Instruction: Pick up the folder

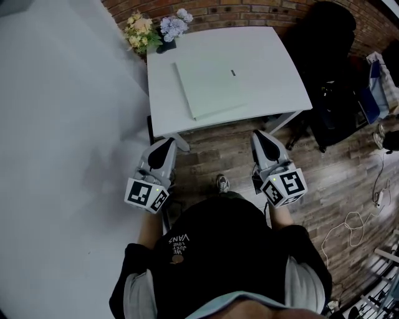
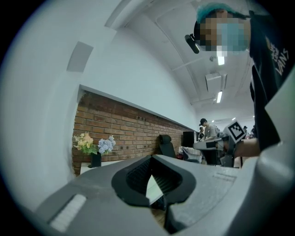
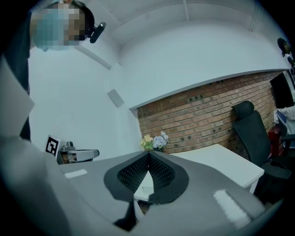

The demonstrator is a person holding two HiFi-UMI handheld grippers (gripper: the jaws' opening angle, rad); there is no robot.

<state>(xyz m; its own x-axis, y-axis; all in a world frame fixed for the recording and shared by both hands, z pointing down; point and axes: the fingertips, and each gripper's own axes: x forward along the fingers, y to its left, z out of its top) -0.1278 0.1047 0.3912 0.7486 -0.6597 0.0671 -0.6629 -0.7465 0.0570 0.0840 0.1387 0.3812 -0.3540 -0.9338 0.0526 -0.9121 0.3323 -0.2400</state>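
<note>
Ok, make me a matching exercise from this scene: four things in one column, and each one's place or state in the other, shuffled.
Things:
1. folder
2. vase of flowers
3. black office chair
4. left gripper

Places or states:
A. jaws shut, short of the white table's near edge
B. lying flat near the table's middle
C. on the table's far left corner, by the brick wall
D. standing off the table's right side

Pairs: 1-B, 2-C, 3-D, 4-A
</note>
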